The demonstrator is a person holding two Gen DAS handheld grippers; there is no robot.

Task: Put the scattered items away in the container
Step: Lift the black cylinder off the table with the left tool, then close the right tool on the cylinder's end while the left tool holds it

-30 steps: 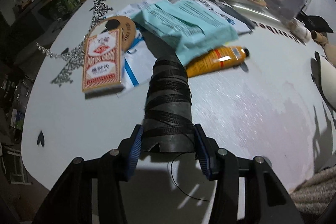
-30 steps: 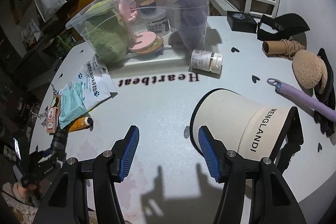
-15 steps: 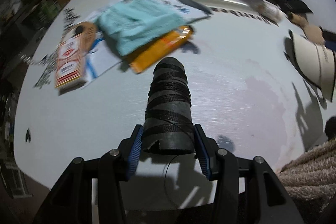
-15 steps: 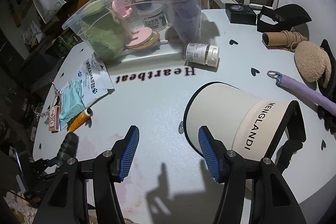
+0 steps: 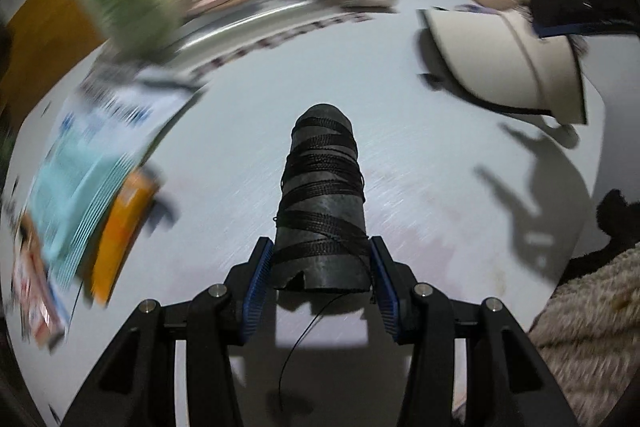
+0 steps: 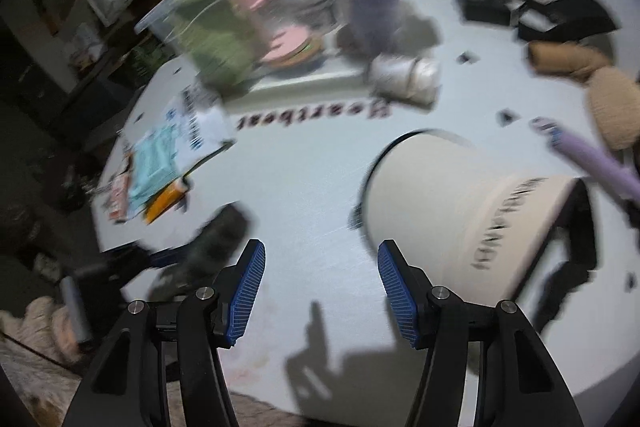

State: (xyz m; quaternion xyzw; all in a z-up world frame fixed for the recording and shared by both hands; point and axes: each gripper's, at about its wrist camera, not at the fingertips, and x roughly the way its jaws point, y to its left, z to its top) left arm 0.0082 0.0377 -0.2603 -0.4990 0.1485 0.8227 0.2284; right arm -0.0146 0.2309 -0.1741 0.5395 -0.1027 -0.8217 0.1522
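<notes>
Left gripper [image 5: 321, 269] pinching thread spool [image 5: 322, 203] by base, above table [image 5: 420, 167]. Right gripper [image 6: 321, 289] spread, empty. Best carry spool level, drop inside bin [image 6: 208, 11], mind loose thread tail.

Spool [image 5: 322, 203] of black thread was a dark cone, wide base clamped between blue pads, narrow end pointing away, above the table; loose thread end trailed below. Clear plastic container [image 6: 224, 7] stood at the table's far side, blurred, already holding green, pink and purple plush items. Cream visor [image 6: 472, 203] lay flat on the table, well apart from the container.
</notes>
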